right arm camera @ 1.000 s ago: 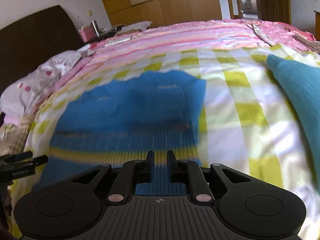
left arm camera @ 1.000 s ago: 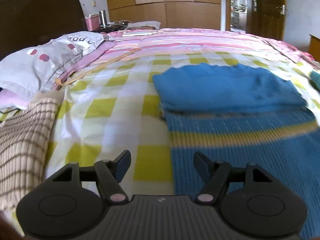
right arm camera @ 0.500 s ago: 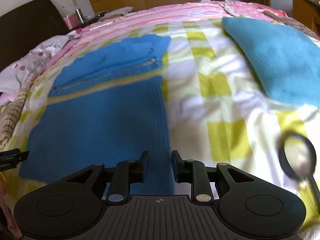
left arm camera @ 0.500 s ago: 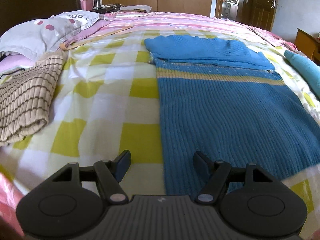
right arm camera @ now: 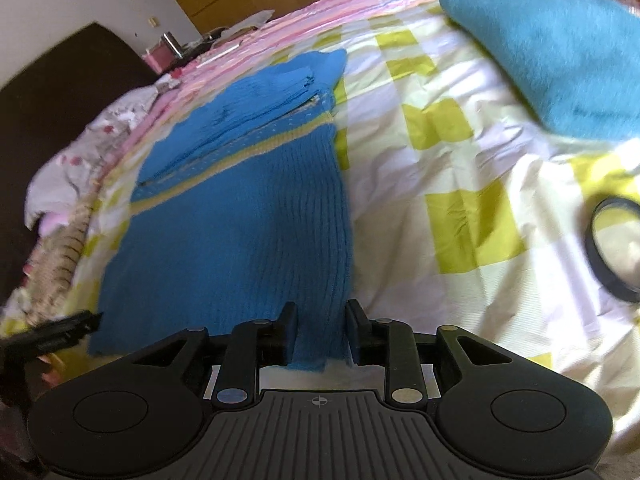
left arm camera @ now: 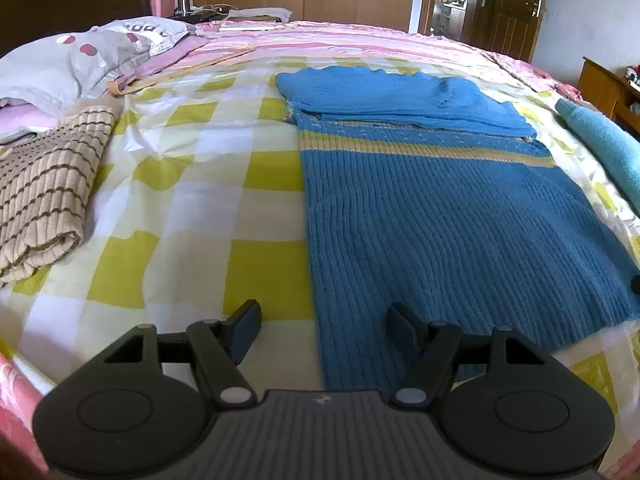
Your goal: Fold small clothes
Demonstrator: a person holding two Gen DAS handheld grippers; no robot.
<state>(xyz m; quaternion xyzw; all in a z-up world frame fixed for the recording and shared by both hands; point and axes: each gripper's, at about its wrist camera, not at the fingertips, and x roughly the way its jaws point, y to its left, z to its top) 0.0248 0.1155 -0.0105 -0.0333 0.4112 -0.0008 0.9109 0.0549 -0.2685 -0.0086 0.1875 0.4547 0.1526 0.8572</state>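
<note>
My left gripper (left arm camera: 322,322) stands wide open over the near left hem corner of the blue sweater (left arm camera: 448,216), flat on the checked bedsheet (left arm camera: 192,184). My right gripper (right arm camera: 322,334), jaws just widening, straddles the right corner ungripped. If my 2 grippers close unevenly, or pinch sheet too, I judge the fold would skew.

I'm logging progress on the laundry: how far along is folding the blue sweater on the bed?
Partly done. The blue sweater already has its top part folded down over the chest stripe, and a striped beige garment lies folded beside it. Now the left gripper and right gripper, both open, straddle the near hem corners; the right's jaws have just been opening. Gripping the hem and the final fold are left.
</note>
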